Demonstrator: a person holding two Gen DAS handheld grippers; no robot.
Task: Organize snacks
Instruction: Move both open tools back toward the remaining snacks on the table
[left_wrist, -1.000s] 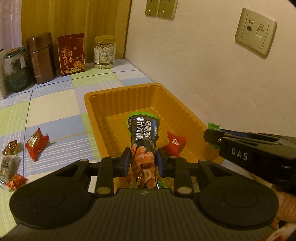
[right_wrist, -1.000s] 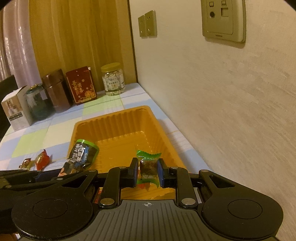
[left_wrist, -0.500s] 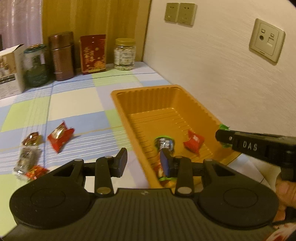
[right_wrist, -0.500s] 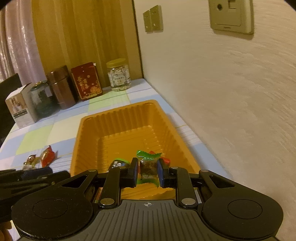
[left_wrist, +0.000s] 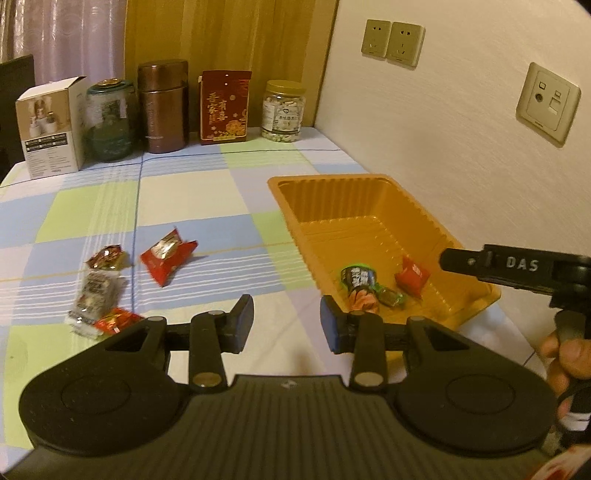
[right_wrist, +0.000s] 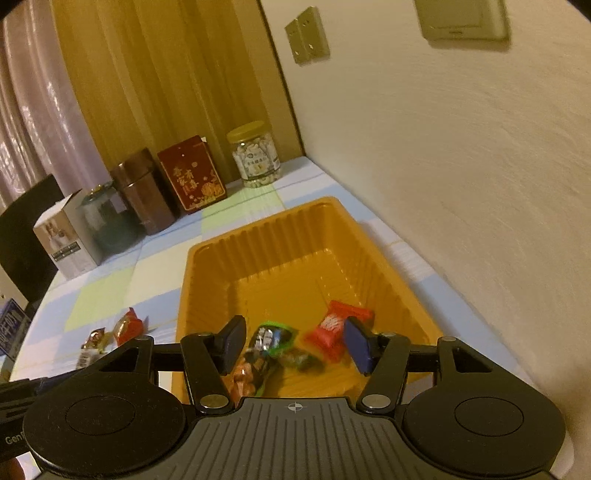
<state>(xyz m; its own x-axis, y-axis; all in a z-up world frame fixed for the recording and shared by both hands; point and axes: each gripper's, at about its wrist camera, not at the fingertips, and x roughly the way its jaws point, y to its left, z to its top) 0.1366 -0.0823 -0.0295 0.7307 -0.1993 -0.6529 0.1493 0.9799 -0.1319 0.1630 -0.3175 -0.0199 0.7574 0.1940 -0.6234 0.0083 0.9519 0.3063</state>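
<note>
Checked tablecloth (left_wrist: 207, 206) meets cream wall (left_wrist: 461, 155) — corner.

The left wrist view looks forward and slightly down over the left gripper (left_wrist: 286, 323), held above the checked tablecloth (left_wrist: 207, 206), facing the far containers. The orange tray (left_wrist: 373, 206) sits to its right, and the right gripper (left_wrist: 517, 267) enters at its right edge. The right wrist view sits close over the tray's (right_wrist: 295, 236) near end, looking along it toward the far wall corner, past the right gripper (right_wrist: 295, 343). The 2 views share the tray, the far containers and the loose snacks on the left.
</note>
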